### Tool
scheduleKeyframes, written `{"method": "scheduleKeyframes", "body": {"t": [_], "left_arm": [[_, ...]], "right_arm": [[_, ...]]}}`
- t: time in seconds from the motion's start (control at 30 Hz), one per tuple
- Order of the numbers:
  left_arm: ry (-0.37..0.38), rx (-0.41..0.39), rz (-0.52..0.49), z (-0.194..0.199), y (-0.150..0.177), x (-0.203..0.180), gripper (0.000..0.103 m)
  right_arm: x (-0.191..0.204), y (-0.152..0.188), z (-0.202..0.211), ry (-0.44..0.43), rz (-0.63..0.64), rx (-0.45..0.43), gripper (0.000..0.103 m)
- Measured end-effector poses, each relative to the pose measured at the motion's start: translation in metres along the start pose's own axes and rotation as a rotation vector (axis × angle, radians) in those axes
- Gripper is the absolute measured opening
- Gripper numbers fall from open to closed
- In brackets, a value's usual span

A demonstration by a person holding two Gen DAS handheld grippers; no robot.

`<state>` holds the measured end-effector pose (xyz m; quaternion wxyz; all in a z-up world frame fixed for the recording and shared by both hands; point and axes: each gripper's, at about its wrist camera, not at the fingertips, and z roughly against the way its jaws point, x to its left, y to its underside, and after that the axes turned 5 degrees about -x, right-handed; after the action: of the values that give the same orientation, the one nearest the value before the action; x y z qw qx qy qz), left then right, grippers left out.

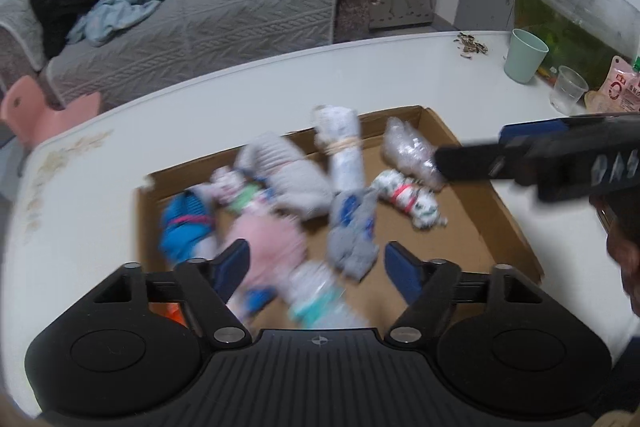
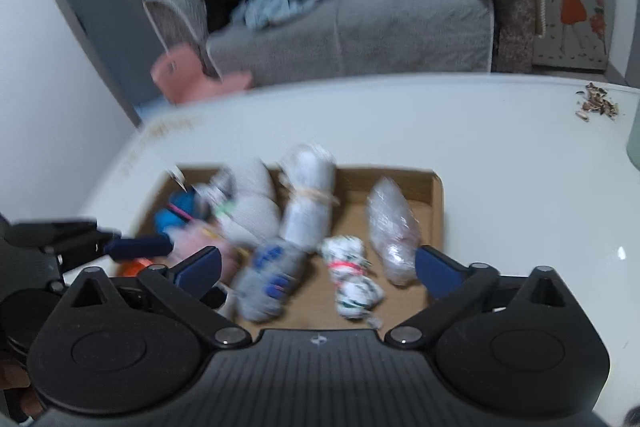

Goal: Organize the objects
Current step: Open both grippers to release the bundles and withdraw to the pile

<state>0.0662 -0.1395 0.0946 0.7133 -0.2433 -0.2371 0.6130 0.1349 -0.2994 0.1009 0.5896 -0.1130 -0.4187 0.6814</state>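
Two wrist cameras angled steeply down, close above a cardboard tray [image 1: 516, 227] of bundles, left beside right, sharing tray [image 2: 438, 211], table [image 1: 280, 83], sofa [image 2: 400, 27]

Each tool is built in matte black plastic: the left tool [image 1: 316, 263] and right tool [image 2: 318, 267] carry dark blue fingertips [image 1: 234, 259], silver pivot screws and a ribbed housing.
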Motion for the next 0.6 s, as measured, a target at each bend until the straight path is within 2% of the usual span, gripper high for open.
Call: {"method": "scheduleKeyframes", "body": {"t": [0.07,0.17,0.23,0.33,0.43,0.5,0.6], "left_arm": [[-0.022,0.019,0.041,0.02,0.007,0.014,0.087],[-0.014,0.077,0.112,0.045,0.027,0.033,0.089],[-0.011,0.114,0.125,0.056,0.049,0.038,0.091],[-0.022,0.139,0.108,0.063,0.09,0.04,0.092],[-0.009,0.168,0.095,0.057,0.122,0.032,0.089],[-0.006,0.16,0.025,0.055,0.139,0.021,0.089],[-0.018,0.139,-0.034,0.049,0.15,0.008,0.089]], "right_arm": [[0.003,0.002,0.014,-0.022,-0.099,-0.02,0.102],[0.006,0.009,0.027,0.027,-0.252,0.019,0.103],[0.012,0.018,0.033,-0.028,-0.216,0.065,0.102],[0.026,0.038,0.041,-0.01,-0.162,0.111,0.102],[0.04,0.066,0.038,-0.006,-0.146,0.197,0.102],[0.053,0.086,0.028,0.027,-0.097,0.262,0.102],[0.08,0.105,0.007,0.115,0.086,0.322,0.096]]}}
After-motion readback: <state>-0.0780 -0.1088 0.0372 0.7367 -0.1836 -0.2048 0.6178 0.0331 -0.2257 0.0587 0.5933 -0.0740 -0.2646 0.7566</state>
